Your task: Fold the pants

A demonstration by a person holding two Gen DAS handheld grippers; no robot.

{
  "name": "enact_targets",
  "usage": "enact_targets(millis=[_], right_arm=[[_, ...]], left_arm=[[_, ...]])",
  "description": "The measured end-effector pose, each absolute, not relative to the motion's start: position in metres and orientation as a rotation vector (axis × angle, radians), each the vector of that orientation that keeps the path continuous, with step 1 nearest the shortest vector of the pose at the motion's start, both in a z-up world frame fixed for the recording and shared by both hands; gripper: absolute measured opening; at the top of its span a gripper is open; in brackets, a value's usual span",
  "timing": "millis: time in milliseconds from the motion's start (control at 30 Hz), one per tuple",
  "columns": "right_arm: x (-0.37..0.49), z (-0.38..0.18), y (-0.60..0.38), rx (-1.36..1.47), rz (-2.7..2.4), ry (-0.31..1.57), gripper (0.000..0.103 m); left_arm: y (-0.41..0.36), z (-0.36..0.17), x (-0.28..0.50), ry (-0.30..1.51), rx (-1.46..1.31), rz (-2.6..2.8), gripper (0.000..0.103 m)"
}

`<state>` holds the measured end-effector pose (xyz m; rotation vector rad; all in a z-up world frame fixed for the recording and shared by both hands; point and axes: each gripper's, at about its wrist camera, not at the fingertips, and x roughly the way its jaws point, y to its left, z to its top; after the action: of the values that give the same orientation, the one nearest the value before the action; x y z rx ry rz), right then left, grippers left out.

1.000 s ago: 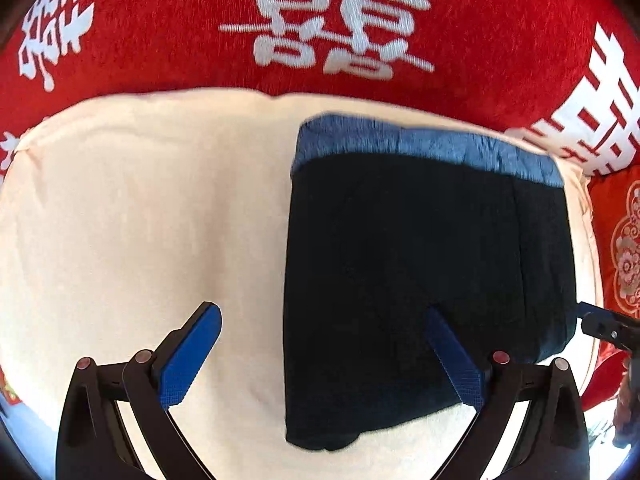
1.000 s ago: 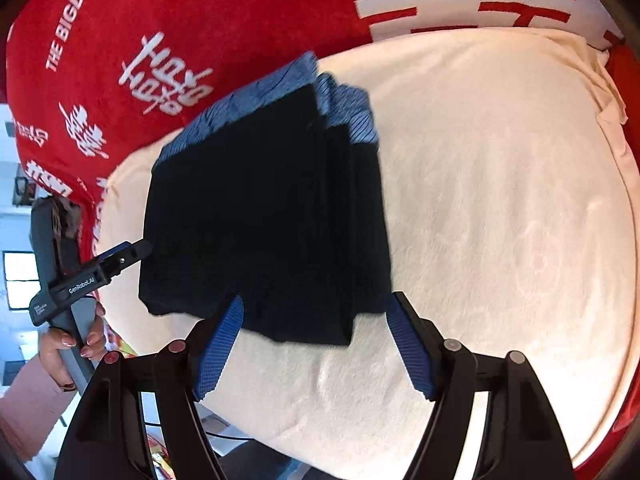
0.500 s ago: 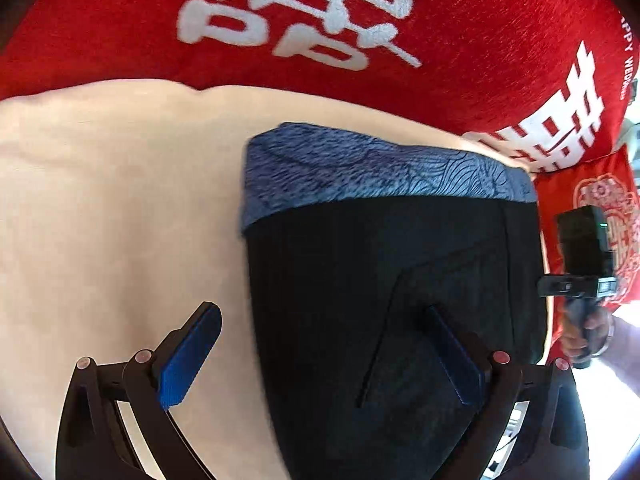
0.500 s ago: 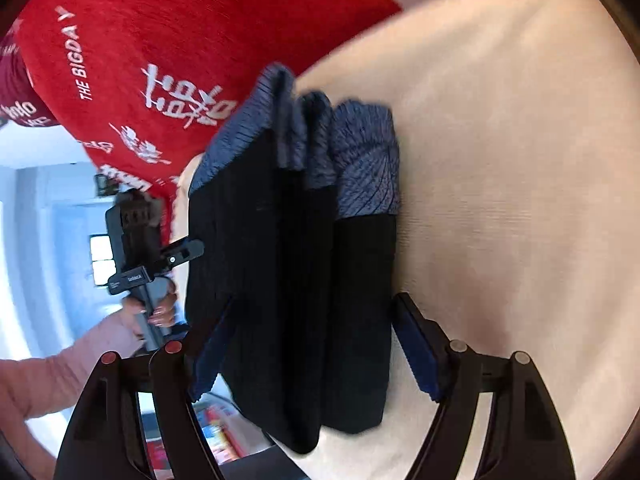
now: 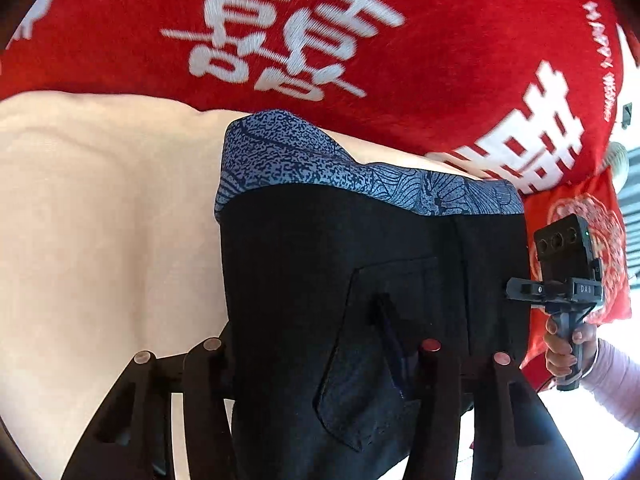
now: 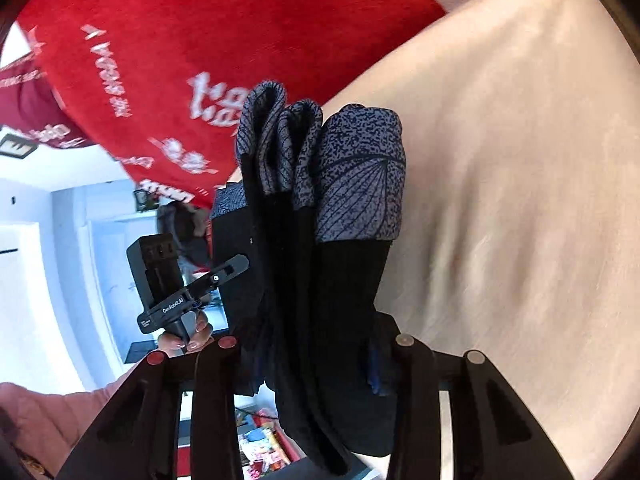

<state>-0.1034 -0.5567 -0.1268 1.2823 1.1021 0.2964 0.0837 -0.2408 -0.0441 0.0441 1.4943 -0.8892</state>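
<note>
Pants (image 5: 320, 280) folded, both claws closing on edges – cream pad (image 5: 100, 220) beside

A cream sheet (image 5: 100, 240) covers the soft surface in the foreground, lying in gentle wrinkles. Behind it spreads a red blanket (image 5: 440, 40) printed with large white characters and small lettering. Beside that, at the right of the left wrist view, sits a red cushion (image 5: 600, 232) with a pale round pattern. In the right wrist view, white walls (image 6: 28, 280) and a pale doorway (image 6: 108, 264) stand bright with daylight beyond the blanket's edge.
</note>
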Motion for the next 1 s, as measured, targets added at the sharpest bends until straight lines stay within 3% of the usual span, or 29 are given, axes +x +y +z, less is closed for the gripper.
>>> enact_targets(millis=[167, 300, 333, 367, 400, 500, 567, 600, 833, 1000], right_arm=[[-0.14, -0.103, -0.51, 1.325, 0.294, 1.091, 0.04], [-0.164, -0.119, -0.464, 1.255, 0.218, 1.144, 0.041], [-0.166, -0.129, -0.455, 1.231, 0.187, 1.171, 0.044], [-0.169, -0.139, -0.444, 1.144, 0.122, 1.22, 0.056], [-0.17, -0.145, -0.44, 1.075, 0.075, 1.236, 0.062], [-0.177, -0.147, -0.441, 1.11, 0.007, 1.177, 0.064], [-0.179, -0.134, -0.436, 1.027, -0.093, 1.221, 0.081], [-0.177, -0.123, -0.431, 0.931, -0.181, 1.271, 0.084], [-0.188, -0.061, -0.399, 0.823, -0.352, 1.356, 0.087], [-0.201, -0.009, -0.354, 0.814, -0.415, 1.306, 0.091]], left_arm=[[-0.203, -0.03, 0.051, 1.501, 0.104, -0.861, 0.06], [-0.172, -0.071, 0.037, 1.523, 0.192, -0.791, 0.07], [-0.168, -0.085, 0.034, 1.514, 0.242, -0.75, 0.08], [-0.159, -0.089, 0.034, 1.451, 0.222, -0.732, 0.101], [-0.155, -0.091, 0.034, 1.429, 0.223, -0.72, 0.103], [-0.152, -0.091, 0.035, 1.432, 0.203, -0.707, 0.103], [-0.156, -0.081, 0.03, 1.407, 0.271, -0.664, 0.103], [-0.157, -0.075, 0.027, 1.395, 0.301, -0.642, 0.103], [-0.149, -0.009, -0.017, 1.357, 0.431, -0.567, 0.103], [-0.134, 0.036, -0.045, 1.359, 0.434, -0.581, 0.103]])
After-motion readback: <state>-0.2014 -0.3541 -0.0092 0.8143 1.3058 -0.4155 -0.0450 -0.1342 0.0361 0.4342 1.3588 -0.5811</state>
